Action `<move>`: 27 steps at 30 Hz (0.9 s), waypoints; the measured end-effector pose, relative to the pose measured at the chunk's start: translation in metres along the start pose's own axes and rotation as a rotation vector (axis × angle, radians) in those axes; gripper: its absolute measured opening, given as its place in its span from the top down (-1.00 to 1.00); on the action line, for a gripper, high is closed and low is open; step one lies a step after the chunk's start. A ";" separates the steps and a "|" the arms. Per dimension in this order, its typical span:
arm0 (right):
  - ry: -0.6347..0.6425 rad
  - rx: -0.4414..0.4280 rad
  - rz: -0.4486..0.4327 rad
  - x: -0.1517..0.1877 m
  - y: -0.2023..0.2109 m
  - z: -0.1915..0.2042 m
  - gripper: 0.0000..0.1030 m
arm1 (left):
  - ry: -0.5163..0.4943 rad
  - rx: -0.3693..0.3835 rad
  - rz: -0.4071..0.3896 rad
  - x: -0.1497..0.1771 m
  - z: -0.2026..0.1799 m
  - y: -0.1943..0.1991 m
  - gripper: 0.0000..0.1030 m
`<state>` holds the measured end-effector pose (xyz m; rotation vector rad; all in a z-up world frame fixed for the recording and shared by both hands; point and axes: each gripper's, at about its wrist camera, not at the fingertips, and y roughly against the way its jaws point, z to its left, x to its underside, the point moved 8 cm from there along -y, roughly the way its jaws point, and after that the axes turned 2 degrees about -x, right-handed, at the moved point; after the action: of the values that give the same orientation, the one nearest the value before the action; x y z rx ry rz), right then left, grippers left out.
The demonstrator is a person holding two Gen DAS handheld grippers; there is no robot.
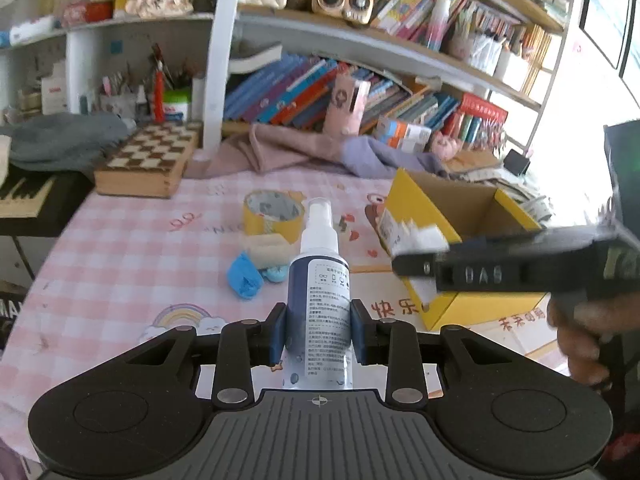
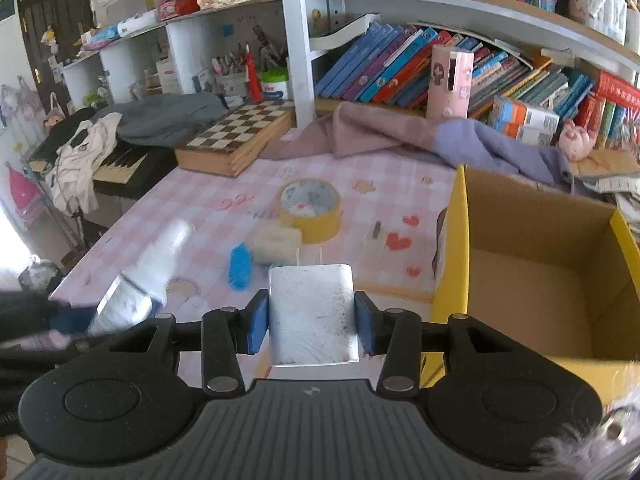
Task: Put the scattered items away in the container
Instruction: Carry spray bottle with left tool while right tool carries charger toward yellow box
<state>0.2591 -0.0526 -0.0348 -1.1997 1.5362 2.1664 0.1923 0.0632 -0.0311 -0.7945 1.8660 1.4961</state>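
Left view alone shows spray bottle [image 1: 318,300] label; right, charger [image 2: 312,314] prongs

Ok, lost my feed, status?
Left gripper shut on spray bottle. Right gripper shut on white charger. Yellow box open; nothing blocking.

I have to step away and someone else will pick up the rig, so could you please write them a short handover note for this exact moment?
Left gripper: shut on the spray bottle, lifted off the table.
Right gripper: shut on the white charger, beside the yellow box.
Box: its visible interior looks empty, so nothing seems dropped in yet.
Still on the pink tablecloth: yellow tape roll, sponge, blue crumpled item.
Left to do: drop both held items in the box, then collect those three.
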 end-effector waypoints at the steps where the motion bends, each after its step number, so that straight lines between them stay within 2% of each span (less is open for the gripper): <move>1: -0.001 0.000 0.002 0.004 0.003 0.003 0.19 | 0.003 -0.003 -0.006 0.001 0.000 0.005 0.41; 15: -0.025 0.002 0.003 0.064 0.057 0.035 0.19 | 0.022 0.019 -0.003 0.048 -0.005 0.067 0.41; 27: -0.086 0.046 0.013 0.113 0.094 0.041 0.19 | -0.007 0.072 0.012 0.079 -0.021 0.097 0.41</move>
<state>0.1112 -0.0863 -0.0479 -1.0708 1.5540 2.1491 0.0654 0.0536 -0.0285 -0.7451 1.9118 1.4286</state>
